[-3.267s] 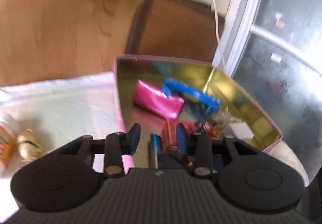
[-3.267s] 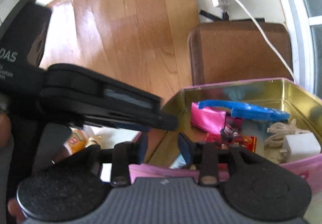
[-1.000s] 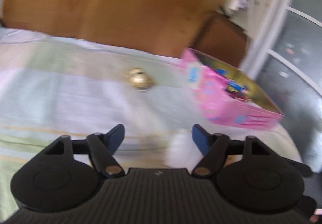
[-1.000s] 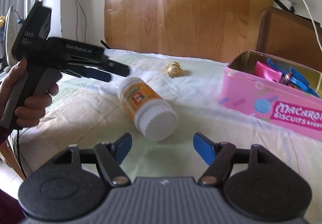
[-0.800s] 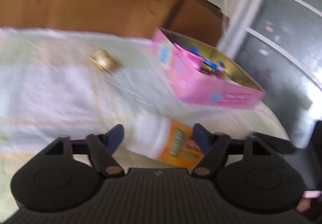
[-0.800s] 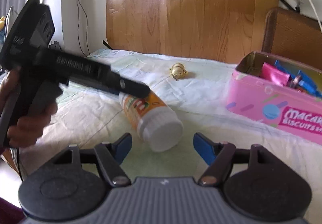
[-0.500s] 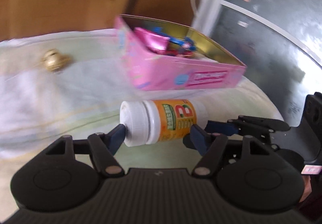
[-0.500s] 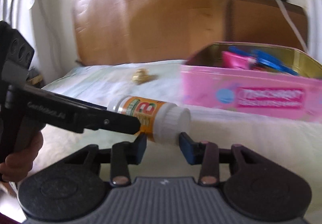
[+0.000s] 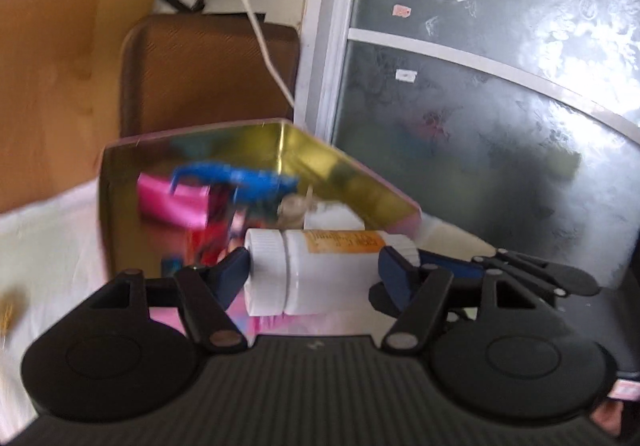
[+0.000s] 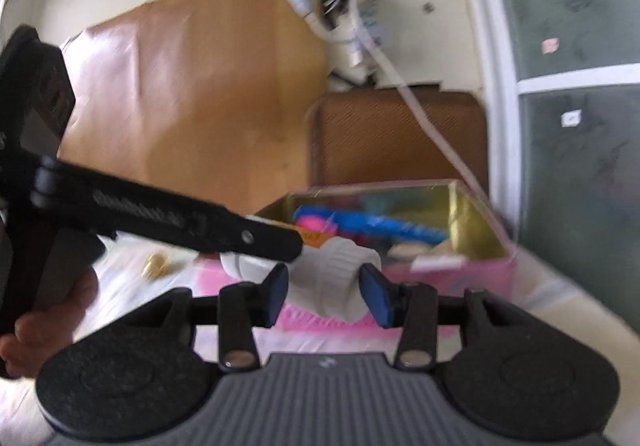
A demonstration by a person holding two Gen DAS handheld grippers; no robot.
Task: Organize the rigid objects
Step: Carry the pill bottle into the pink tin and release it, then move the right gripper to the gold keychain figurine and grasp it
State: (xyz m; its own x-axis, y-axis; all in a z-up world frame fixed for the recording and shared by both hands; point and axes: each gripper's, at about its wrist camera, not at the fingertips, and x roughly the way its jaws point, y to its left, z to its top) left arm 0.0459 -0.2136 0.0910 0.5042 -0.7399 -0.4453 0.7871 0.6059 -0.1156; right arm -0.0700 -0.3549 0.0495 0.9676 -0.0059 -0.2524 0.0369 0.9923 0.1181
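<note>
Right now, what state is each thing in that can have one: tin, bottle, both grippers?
Pink tin: open, no lid on, partly filled.
White bottle: capped, lying level, lifted in front of the tin.
Left gripper: shut on the bottle's ends.
Right gripper: around the cap end, jaws opening.

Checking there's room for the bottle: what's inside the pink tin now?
Inside the pink tin: a magenta packet, a blue plastic piece, red wrappers, something white. The held bottle covers the near part.

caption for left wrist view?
Left gripper holds white bottle lengthwise above the open pink tin.
</note>
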